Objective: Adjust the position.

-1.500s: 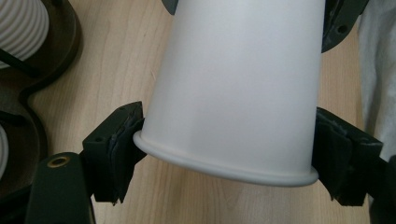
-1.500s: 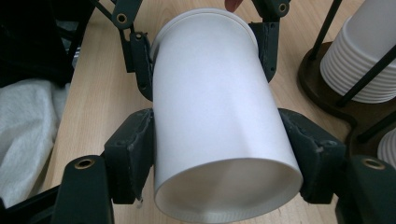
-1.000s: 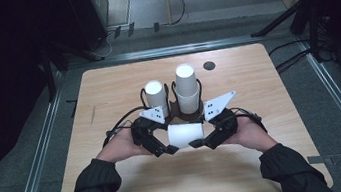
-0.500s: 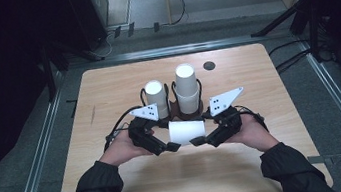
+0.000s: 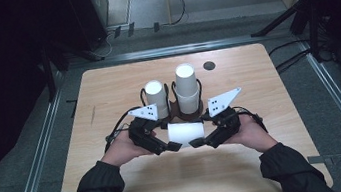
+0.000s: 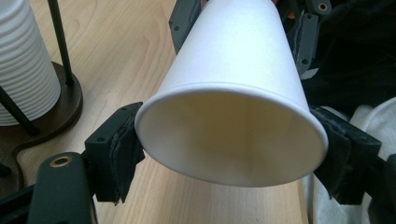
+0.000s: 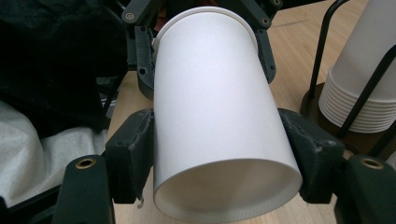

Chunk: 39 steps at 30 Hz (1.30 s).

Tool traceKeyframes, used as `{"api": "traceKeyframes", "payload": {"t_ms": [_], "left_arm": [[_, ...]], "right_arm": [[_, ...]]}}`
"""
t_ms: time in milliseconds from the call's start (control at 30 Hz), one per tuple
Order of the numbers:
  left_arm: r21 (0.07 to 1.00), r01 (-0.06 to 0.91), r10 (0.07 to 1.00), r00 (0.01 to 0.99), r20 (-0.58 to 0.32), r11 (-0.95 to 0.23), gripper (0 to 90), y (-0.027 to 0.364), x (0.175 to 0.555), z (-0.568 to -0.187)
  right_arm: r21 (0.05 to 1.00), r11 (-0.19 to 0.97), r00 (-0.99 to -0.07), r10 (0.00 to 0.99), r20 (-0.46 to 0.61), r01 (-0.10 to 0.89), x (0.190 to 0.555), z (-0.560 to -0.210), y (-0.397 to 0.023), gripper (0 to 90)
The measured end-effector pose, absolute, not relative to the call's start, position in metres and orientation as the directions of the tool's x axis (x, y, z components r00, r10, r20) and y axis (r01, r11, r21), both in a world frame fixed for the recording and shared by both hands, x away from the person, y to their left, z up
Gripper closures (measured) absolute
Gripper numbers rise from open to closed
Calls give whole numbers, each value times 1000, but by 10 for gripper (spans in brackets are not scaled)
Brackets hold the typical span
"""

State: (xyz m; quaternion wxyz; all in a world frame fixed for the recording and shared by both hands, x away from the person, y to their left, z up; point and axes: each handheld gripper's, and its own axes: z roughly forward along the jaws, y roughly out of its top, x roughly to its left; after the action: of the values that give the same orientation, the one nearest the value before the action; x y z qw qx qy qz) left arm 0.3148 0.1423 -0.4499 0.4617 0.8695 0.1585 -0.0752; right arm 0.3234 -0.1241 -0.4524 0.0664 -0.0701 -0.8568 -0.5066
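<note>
Cup [image 5: 187,132] lies sideways between the two grippers, held above the bench [image 5: 107,89] just in front of the wire rack [image 5: 176,106] with its two stacks of cups. Its long axis runs from hand to hand: the wide open mouth faces the left gripper [image 5: 174,146], the narrower base faces the right gripper [image 5: 196,143]. In the left gripper view the pads sit against the rim [image 6: 231,135] on both sides, and those jaws have just been closing on it. In the right gripper view the pads clasp the wall near the base [image 7: 224,154]. Both hands stand equally near, so either could carry it off, most likely by pulling along that axis.
</note>
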Motion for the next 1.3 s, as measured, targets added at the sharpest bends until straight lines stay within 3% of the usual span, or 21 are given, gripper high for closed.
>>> {"api": "traceKeyframes", "payload": {"t_ms": [300,733,1300], "left_arm": [[770,339,195,941,-277,-540,207,143,315,-449],[740,327,230,944,-235,-588,203,151,318,-442],[613,305,241,952,-186,-729,204,139,323,-440]], "right_arm": [[848,490,-978,53,201,201,323,-452,-122,325],[803,562,-980,92,175,197,322,-455,-121,249],[771,615,-986,117,118,165,323,-462,-118,253]]}}
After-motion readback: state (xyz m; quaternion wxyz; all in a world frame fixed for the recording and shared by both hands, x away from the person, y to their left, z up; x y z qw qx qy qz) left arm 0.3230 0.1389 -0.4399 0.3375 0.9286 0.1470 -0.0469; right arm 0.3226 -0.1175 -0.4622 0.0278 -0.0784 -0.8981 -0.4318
